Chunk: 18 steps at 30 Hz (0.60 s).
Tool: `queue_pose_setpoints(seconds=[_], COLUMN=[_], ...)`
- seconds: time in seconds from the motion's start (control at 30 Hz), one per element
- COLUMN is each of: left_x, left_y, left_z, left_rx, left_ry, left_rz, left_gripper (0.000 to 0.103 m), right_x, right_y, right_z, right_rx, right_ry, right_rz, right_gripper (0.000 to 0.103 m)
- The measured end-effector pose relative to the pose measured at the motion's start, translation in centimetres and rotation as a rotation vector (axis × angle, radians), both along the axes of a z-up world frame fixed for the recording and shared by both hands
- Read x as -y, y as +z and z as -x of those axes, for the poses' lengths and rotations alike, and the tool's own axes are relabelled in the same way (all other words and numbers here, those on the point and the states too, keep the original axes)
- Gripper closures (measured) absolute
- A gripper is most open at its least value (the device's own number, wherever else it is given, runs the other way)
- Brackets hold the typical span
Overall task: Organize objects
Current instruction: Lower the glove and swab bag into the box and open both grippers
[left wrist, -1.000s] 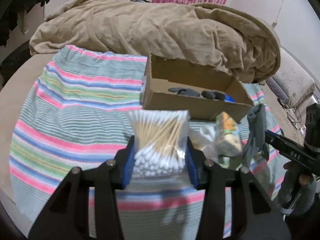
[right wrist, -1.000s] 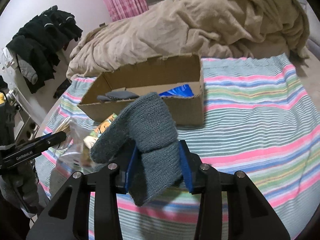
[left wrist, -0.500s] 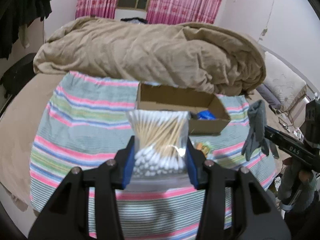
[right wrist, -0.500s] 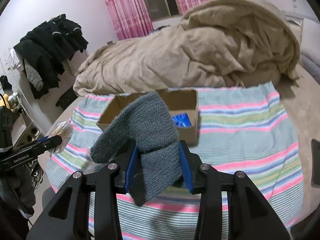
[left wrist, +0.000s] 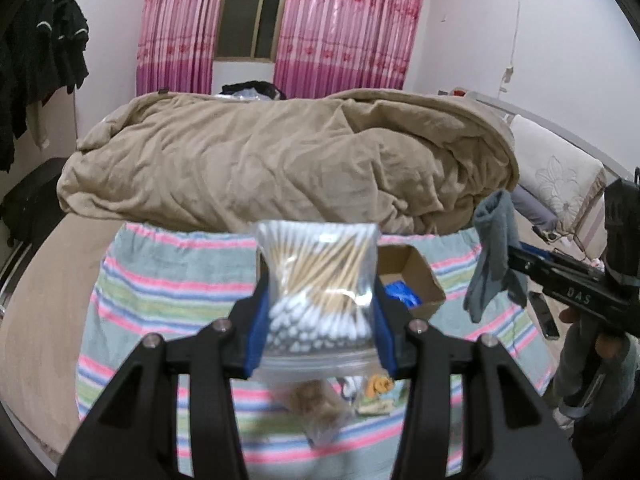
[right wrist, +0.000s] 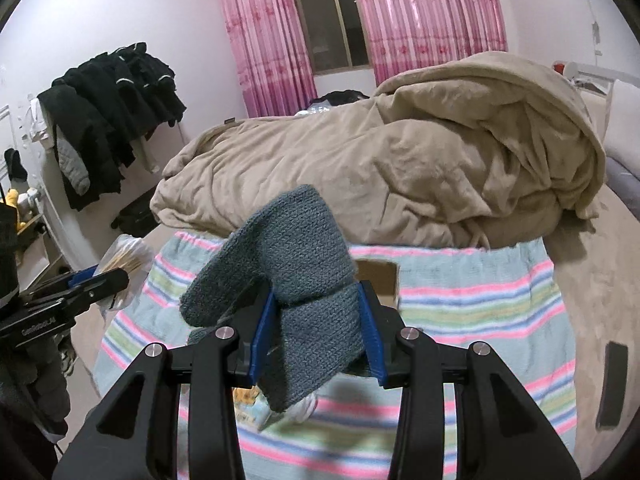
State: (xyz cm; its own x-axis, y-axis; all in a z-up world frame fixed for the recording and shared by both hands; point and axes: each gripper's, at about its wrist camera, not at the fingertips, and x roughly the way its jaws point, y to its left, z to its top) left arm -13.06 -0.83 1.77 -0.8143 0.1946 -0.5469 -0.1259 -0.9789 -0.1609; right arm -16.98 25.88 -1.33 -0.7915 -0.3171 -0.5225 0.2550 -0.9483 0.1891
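Each camera looks forward along its own jaws, from above and well back from the striped cloth [left wrist: 168, 280] [right wrist: 480, 292]. Beyond both jaws lie the cardboard box [left wrist: 412, 276] [right wrist: 378, 276], tan blanket [left wrist: 280, 160] [right wrist: 400, 168] and pink curtains [left wrist: 340, 28] [right wrist: 432, 12].

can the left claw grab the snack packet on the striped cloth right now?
Probably not. The left claw is shut on the swab bag, so its jaws are full. The snack packet lies below it on the cloth with nothing over it.

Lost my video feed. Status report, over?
Left gripper shut on cotton swab bag. Right gripper shut on grey sock. Both high over cardboard box; nothing between.
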Motion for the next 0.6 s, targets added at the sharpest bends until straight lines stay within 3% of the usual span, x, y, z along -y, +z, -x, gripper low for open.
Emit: queue_pose_setpoints(seconds=[0.23, 0.43, 0.6], left_x=[-0.1, 0.0, -0.4], left_y=[-0.9, -4.2, -8.1], left_z=[3.7, 8.3, 11.6], left_rx=[0.003, 0.089, 0.157], left_ry=[0.001, -0.027, -0.026], left_rz=[0.020, -0.070, -0.073], left_gripper=[0.057, 0.057, 0.057], right_x=[0.0, 0.7, 2.1], right_y=[-1.3, -4.7, -8.1], right_z=[4.1, 8.5, 11.4], right_rx=[0.010, 0.071, 0.137], right_ry=[-0.010, -0.007, 0.025], right_rz=[-0.026, -0.031, -0.036], right_gripper=[0.060, 0.060, 0.060])
